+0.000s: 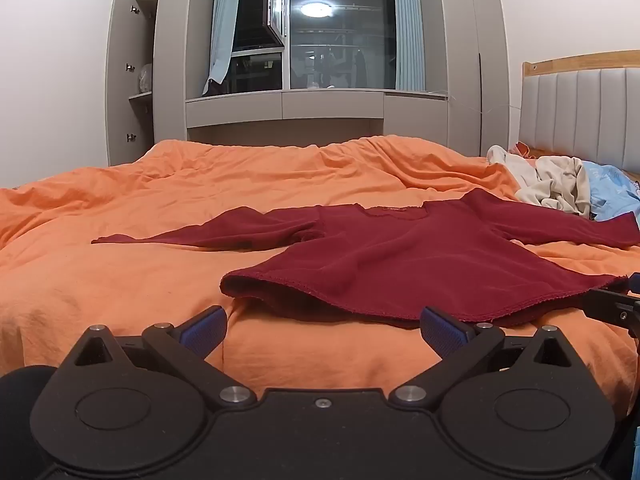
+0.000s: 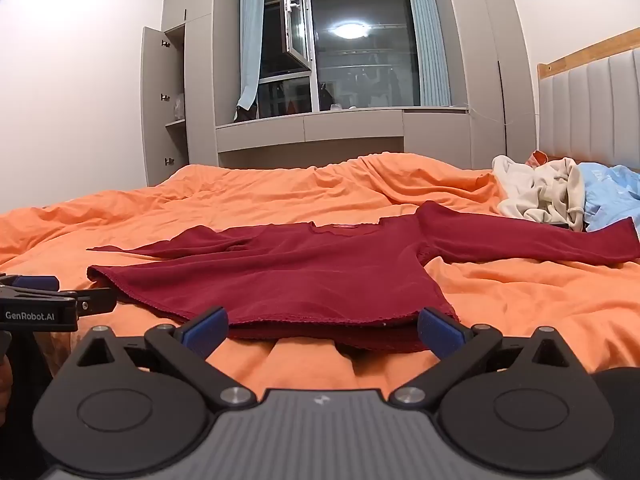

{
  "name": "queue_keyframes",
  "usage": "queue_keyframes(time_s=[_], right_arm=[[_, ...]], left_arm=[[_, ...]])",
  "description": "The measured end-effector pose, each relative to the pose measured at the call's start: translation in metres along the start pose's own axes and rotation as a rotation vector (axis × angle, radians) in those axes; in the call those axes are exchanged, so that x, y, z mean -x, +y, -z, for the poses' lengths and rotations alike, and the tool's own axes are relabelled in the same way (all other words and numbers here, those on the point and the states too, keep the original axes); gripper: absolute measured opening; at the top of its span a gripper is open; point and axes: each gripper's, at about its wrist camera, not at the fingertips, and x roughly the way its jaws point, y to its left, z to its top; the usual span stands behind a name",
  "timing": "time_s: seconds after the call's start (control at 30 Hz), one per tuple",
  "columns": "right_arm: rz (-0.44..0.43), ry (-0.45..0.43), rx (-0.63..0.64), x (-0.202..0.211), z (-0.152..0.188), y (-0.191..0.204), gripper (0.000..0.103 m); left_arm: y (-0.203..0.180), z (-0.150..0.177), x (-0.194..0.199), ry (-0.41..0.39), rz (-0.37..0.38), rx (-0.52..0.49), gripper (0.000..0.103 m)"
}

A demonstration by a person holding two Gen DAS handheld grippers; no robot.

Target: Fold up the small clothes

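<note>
A dark red long-sleeved shirt [image 1: 400, 256] lies flat on the orange bed cover [image 1: 120, 280], hem towards me, both sleeves spread out. It also shows in the right wrist view [image 2: 304, 276]. My left gripper [image 1: 324, 330] is open and empty, just short of the hem's left part. My right gripper [image 2: 322, 330] is open and empty, with the hem's right part lying between its blue pads [image 2: 438, 328]. Each gripper shows at the edge of the other's view: the right one [image 1: 616, 304], the left one [image 2: 44, 300].
A pile of cream and light blue clothes [image 1: 560, 188] lies at the right near the padded headboard [image 1: 580, 112]. Beyond the bed are a window [image 1: 340, 32], grey cabinets and an open cupboard door [image 1: 128, 76].
</note>
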Motion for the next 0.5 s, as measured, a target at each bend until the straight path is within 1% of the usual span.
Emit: queue_keyframes(time_s=[0.5], right_arm=[[-0.001, -0.001, -0.004, 0.0004, 0.0013, -0.0022, 0.103]], left_arm=[[0.0001, -0.0001, 0.0001, 0.003, 0.002, 0.005, 0.103]])
